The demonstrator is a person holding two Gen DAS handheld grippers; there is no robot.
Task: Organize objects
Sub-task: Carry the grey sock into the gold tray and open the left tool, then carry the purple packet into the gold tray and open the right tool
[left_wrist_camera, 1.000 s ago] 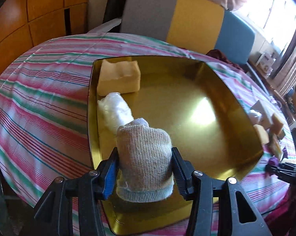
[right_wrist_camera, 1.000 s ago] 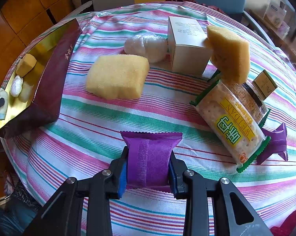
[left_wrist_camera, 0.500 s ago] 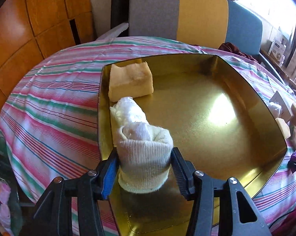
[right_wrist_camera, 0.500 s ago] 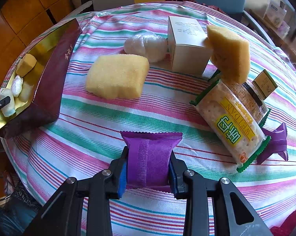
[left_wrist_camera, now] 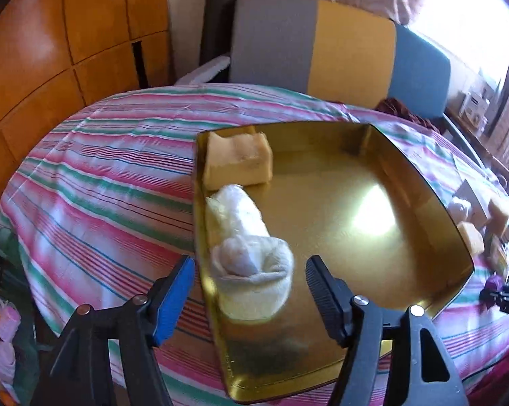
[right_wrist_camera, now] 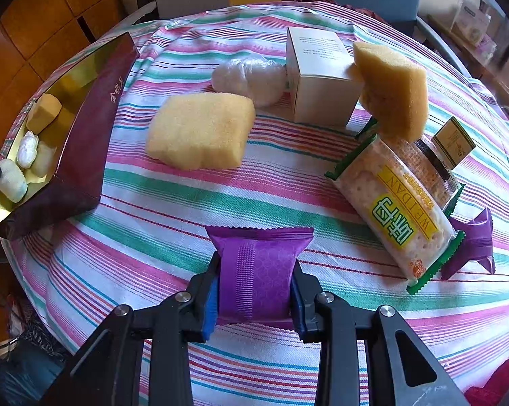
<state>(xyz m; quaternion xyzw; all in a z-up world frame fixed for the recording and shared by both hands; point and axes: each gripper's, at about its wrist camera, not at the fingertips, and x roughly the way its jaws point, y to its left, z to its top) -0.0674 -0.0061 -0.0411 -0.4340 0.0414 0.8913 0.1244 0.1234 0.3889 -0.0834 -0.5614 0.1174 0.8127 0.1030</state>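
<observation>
The left gripper [left_wrist_camera: 251,280] has just spread, freeing the cream rolled sock [left_wrist_camera: 254,270] standing in the gold tray [left_wrist_camera: 355,155]. The right gripper [right_wrist_camera: 254,291] pinches a purple packet [right_wrist_camera: 257,264].

Things past the gold tray's [left_wrist_camera: 450,209] far rim smeared by blur in the left wrist view, second purple packet [right_wrist_camera: 474,247] half hidden behind the cracker pack [right_wrist_camera: 393,206], small print on the white box [right_wrist_camera: 318,77] too fine to read, tabletop [right_wrist_camera: 153,223] cut off by the bottom edge
</observation>
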